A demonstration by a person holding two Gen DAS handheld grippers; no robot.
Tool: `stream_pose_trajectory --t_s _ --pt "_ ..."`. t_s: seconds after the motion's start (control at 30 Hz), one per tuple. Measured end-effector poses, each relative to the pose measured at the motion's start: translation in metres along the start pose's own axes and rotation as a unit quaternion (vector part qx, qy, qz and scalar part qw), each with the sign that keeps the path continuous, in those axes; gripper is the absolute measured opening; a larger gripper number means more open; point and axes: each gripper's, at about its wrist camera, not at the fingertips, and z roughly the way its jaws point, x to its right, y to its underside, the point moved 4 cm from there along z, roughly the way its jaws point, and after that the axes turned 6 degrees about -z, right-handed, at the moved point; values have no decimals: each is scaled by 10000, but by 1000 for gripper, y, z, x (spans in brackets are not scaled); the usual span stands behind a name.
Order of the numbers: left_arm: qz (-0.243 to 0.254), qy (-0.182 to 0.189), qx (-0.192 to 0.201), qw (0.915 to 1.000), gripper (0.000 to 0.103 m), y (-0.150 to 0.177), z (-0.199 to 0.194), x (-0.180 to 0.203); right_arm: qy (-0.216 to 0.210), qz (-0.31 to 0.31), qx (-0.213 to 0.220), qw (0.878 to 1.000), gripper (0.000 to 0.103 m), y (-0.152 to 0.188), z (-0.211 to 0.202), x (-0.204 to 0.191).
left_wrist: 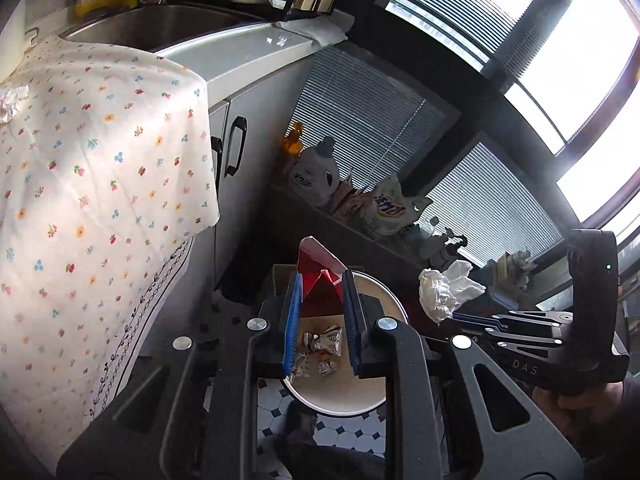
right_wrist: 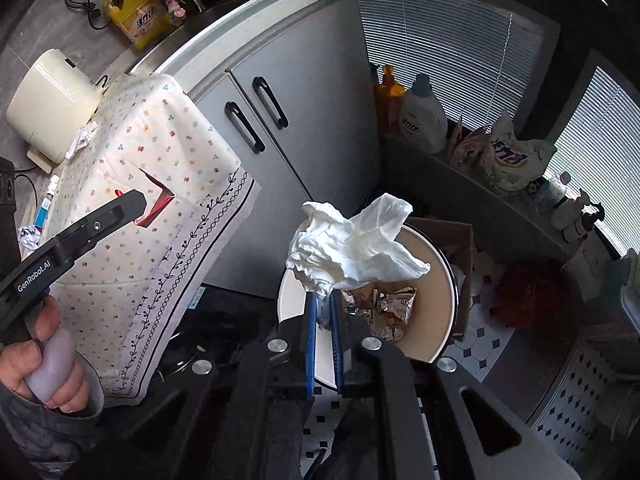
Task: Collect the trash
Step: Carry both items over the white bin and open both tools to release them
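My left gripper (left_wrist: 320,280) is shut on a red wrapper (left_wrist: 318,270) and holds it above a round cream trash bin (left_wrist: 340,400) on the floor. Several foil wrappers (left_wrist: 320,344) lie inside the bin. My right gripper (right_wrist: 324,300) is shut on a crumpled white tissue (right_wrist: 352,244) above the same bin (right_wrist: 438,280); the tissue also shows in the left wrist view (left_wrist: 444,290). More crumpled wrappers lie on the floral-cloth table (right_wrist: 160,152), one near the white appliance (right_wrist: 82,140) and one at the left edge (right_wrist: 28,236).
A grey sink cabinet (right_wrist: 288,92) with black handles stands behind the table. Detergent bottles (right_wrist: 424,116) and bags (right_wrist: 508,156) line a low ledge under the blinds. A cardboard box (right_wrist: 460,248) sits behind the bin. A red cloth (right_wrist: 528,292) lies on the tiled floor.
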Motion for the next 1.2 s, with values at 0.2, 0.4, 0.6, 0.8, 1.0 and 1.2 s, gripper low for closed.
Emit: stream_pose_trajectory --t_s 0.2,0.4,0.6,0.8,1.0,1.2 --pt "-421 -126 -144 9989 20 34 22 -8 -90 -277 -365 9989 54 6 39 9" --pt "-655 -268 -271 9971 20 59 44 -16 194 -132 -473 9986 70 14 47 34" --pt "-626 -229 -471 9967 20 68 74 -7 416 -64 -432 9982 76 27 30 64" --pt "-339 -47 -719 9968 20 67 105 18 583 320 -290 9974 86 37 10 95" --pt "-112 137 -865 9961 24 62 127 44 728 675 -192 9949 87 46 -4 116" --pt "-84 199 -796 9966 81 43 124 53 758 943 -79 9926 87 48 -14 119"
